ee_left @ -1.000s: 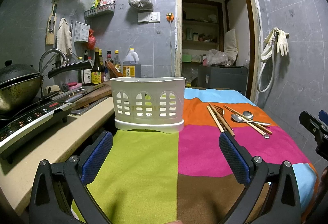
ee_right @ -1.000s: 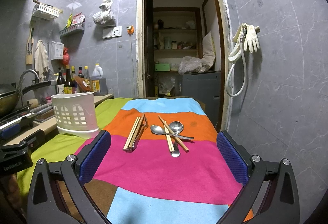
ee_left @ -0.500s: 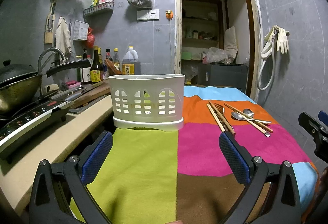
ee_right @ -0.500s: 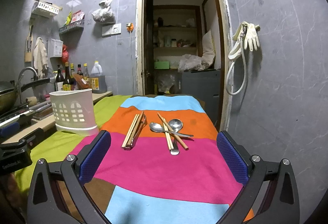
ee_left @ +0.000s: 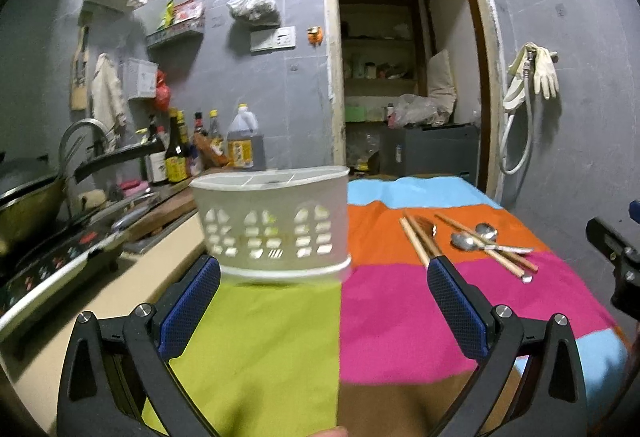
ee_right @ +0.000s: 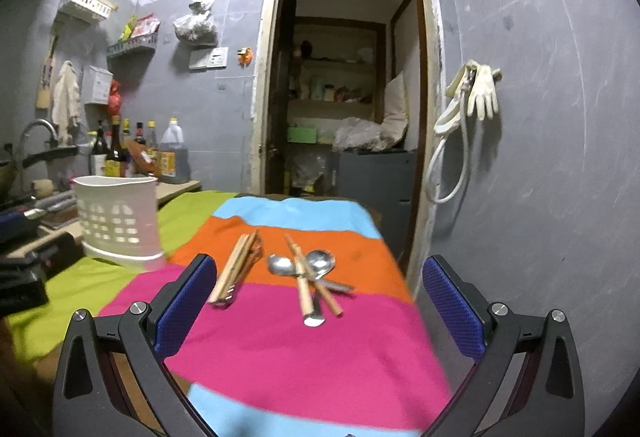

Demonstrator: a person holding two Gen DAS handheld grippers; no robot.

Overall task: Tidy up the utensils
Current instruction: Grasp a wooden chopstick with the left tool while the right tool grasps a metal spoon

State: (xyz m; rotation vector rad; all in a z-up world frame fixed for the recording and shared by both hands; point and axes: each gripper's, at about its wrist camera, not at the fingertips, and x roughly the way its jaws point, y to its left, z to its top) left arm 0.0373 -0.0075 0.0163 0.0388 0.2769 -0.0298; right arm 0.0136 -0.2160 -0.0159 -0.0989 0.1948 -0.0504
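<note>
A white perforated utensil holder (ee_left: 272,223) (ee_right: 118,221) stands upright on the green part of a striped cloth (ee_left: 280,337) (ee_right: 300,349). To its right lie a pair of wooden chopsticks with a fork (ee_left: 420,241) (ee_right: 238,269), and two metal spoons crossed by another chopstick pair (ee_left: 486,243) (ee_right: 312,273). My left gripper (ee_left: 323,301) hovers open just before the holder, holding nothing. My right gripper (ee_right: 314,301) hangs open above the pink stripe, short of the utensils, and shows at the right edge of the left wrist view (ee_left: 616,257).
A counter (ee_left: 100,301) on the left carries a cooktop (ee_left: 52,269), a wok (ee_left: 24,205), a sink tap and several bottles (ee_left: 180,153). An open doorway (ee_right: 344,97) lies behind the table. A hose and gloves (ee_right: 472,105) hang on the right wall.
Both grippers have moved forward: the holder looms nearer in the left view, and the utensils sit closer in the right view. Nothing has been grasped.
</note>
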